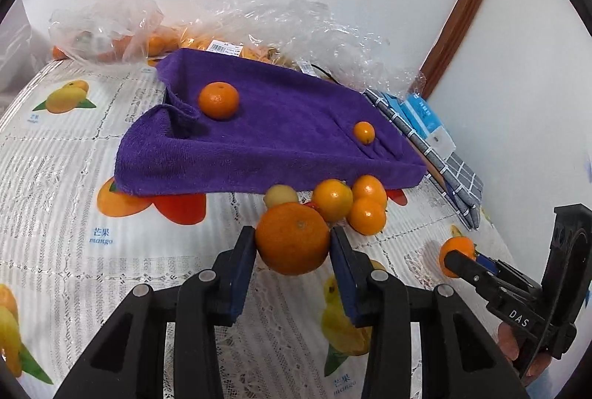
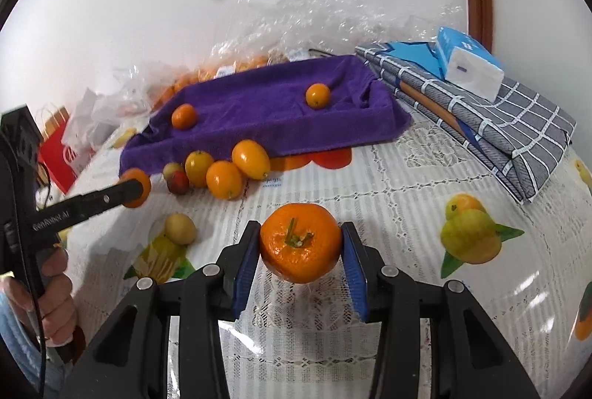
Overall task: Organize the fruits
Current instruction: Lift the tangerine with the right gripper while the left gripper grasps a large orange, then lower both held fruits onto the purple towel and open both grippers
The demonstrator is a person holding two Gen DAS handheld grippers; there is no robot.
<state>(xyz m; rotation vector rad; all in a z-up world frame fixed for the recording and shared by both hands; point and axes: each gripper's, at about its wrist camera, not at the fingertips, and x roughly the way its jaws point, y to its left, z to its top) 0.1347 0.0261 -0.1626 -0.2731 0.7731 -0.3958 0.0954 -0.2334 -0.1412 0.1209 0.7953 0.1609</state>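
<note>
Jaws of both grippers grip fruit: the left gripper holds a round orange mandarin, the right gripper a stemmed orange mandarin, both near the purple towel-lined tray on the bench. Best carry each level to the tray's far left, beside the mandarin resting there, and release low.

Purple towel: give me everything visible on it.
The purple towel is thick terry cloth draped over something tray-shaped, sagging in the middle with raised edges and a folded corner. It lies on the fruit-print tablecloth, its front edge overhanging. A mandarin and a smaller orange fruit rest in it; more fruits cluster at its front edge.
</note>
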